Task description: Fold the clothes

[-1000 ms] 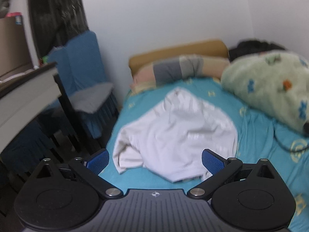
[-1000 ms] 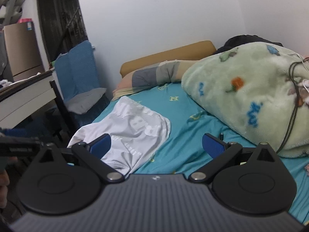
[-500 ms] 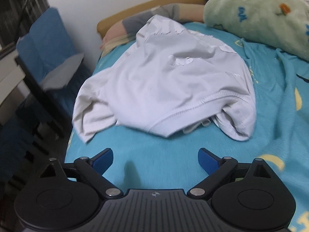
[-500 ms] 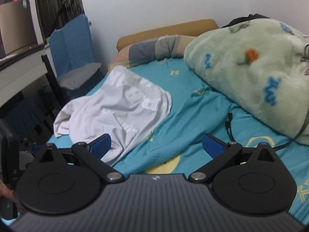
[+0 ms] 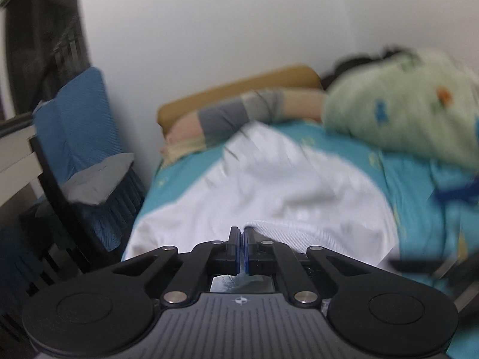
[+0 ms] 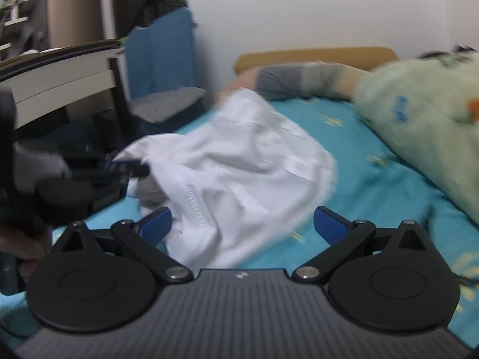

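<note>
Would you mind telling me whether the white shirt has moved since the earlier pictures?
Yes. The white shirt has lifted at its near edge, towards the chair, pinched by the left gripper.

Bed (image 6: 374, 179) covered with a turquoise sheet bearing small yellow motifs. Lying directly on it: a white garment (image 6: 239, 173), crumpled, toward the near left side; a pale green fleece blanket (image 6: 425, 125) with blue and orange figures, bunched along the right; a striped pillow (image 6: 299, 80) at the head, against a tan headboard cushion (image 6: 314, 55). Both views motion-blurred.
</note>
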### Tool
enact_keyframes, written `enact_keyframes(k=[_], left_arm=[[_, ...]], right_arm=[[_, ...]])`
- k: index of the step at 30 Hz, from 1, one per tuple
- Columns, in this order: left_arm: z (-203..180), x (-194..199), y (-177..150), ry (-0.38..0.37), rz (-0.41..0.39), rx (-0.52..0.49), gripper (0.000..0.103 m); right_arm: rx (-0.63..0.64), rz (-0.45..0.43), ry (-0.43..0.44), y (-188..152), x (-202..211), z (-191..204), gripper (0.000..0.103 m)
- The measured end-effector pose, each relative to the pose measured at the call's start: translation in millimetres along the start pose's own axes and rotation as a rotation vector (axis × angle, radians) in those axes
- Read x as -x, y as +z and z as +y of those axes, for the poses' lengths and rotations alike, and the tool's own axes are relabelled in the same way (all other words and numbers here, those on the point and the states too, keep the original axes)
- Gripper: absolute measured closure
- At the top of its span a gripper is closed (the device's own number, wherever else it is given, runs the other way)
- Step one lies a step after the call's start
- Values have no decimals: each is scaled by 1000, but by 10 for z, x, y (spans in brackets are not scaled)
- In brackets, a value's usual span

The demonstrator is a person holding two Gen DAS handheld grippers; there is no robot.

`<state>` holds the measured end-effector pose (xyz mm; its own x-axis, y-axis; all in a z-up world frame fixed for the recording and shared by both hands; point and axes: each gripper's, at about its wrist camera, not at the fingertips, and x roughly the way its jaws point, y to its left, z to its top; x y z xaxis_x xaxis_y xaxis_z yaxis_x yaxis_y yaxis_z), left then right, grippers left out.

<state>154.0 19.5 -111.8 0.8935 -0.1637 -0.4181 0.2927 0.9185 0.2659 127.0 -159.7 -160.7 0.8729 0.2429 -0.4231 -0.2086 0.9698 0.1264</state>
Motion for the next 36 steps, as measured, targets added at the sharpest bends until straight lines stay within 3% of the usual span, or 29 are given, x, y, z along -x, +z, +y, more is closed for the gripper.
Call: enact_keyframes(k=[6, 14, 17, 19, 23, 27, 28, 30, 33, 36], left_arm=[[157, 54, 56, 3, -18, 62, 100], [-31, -119, -202, -32, 40, 47, 100], [-152, -175, -250, -11, 58, 29, 87], [-216, -226, -288, 34, 76, 5, 60], [-168, -311, -360, 157, 87, -27, 53], [81, -247, -210, 304, 0, 66, 42], [145, -216, -141, 339, -32, 94, 35], [238, -128, 16, 395, -91, 155, 32], [240, 185, 229, 403, -166, 201, 32], [243, 497, 443, 410, -241, 248, 32]], right_arm=[[57, 75, -40, 62, -534, 319, 0], [-83, -75, -262, 272, -386, -55, 0], [-109, -113, -288, 369, -324, -159, 0], [-107, -124, -292, 363, -303, -154, 0], [-109, -138, -305, 374, -284, -156, 0], [-73, -132, -341, 378, -289, -120, 0], [-56, -116, -360, 372, -304, -111, 0], [-41, -64, -372, 356, -352, -117, 0], [-30, 11, -382, 334, -404, -138, 0], [-38, -1, -445, 374, -230, -144, 0]])
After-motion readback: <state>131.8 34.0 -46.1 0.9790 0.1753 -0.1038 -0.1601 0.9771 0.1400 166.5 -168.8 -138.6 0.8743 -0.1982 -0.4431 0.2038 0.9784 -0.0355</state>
